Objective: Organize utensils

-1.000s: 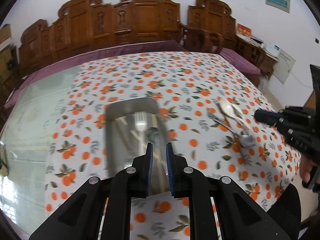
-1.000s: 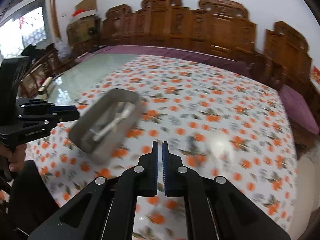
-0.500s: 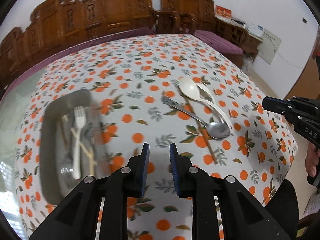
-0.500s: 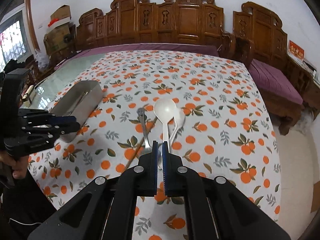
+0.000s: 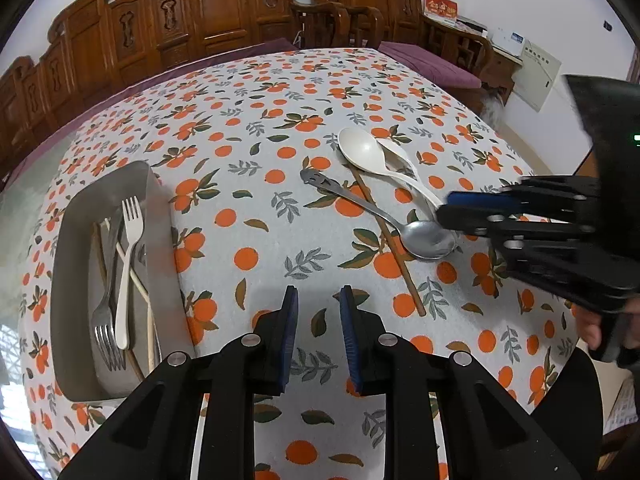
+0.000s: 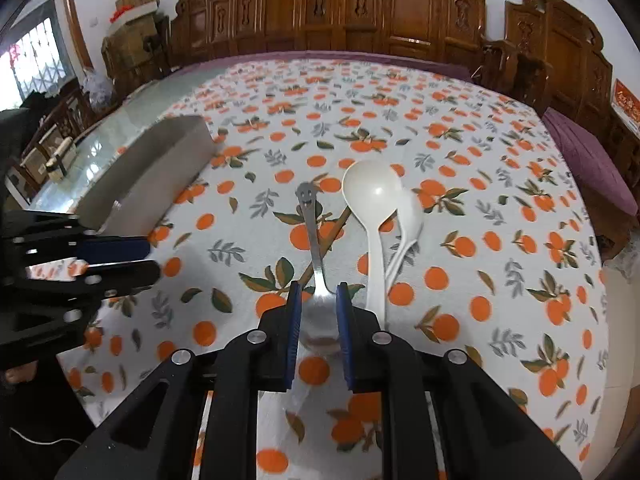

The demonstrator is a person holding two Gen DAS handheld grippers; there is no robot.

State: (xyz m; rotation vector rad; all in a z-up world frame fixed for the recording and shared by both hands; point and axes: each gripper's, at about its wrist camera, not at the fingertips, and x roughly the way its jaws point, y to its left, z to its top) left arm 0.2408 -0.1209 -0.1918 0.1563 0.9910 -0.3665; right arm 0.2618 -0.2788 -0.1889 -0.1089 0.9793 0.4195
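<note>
A grey metal tray (image 5: pixel 68 248) at the left holds a white fork (image 5: pixel 130 264), a metal fork (image 5: pixel 105 320) and chopsticks. On the cloth lie a metal spoon (image 5: pixel 384 220), two white spoons (image 5: pixel 372 156) and a brown chopstick (image 5: pixel 386 236). My left gripper (image 5: pixel 319 328) is open and empty above bare cloth. My right gripper (image 6: pixel 317 312) is open with its jaws on either side of the metal spoon's bowl (image 6: pixel 320 316); it also shows in the left wrist view (image 5: pixel 452 208). The white spoons (image 6: pixel 376 200) lie just right of it.
The table wears an orange-print cloth (image 5: pixel 280 120) with a bare glass strip at the left. Carved wooden chairs (image 5: pixel 224 12) line the far side. The tray (image 6: pixel 148 172) and my left gripper (image 6: pixel 120 260) show at left in the right wrist view.
Both grippers have opened. The left one moved from the tray towards the middle of the cloth. The right one moved in over the metal spoon's bowl.
</note>
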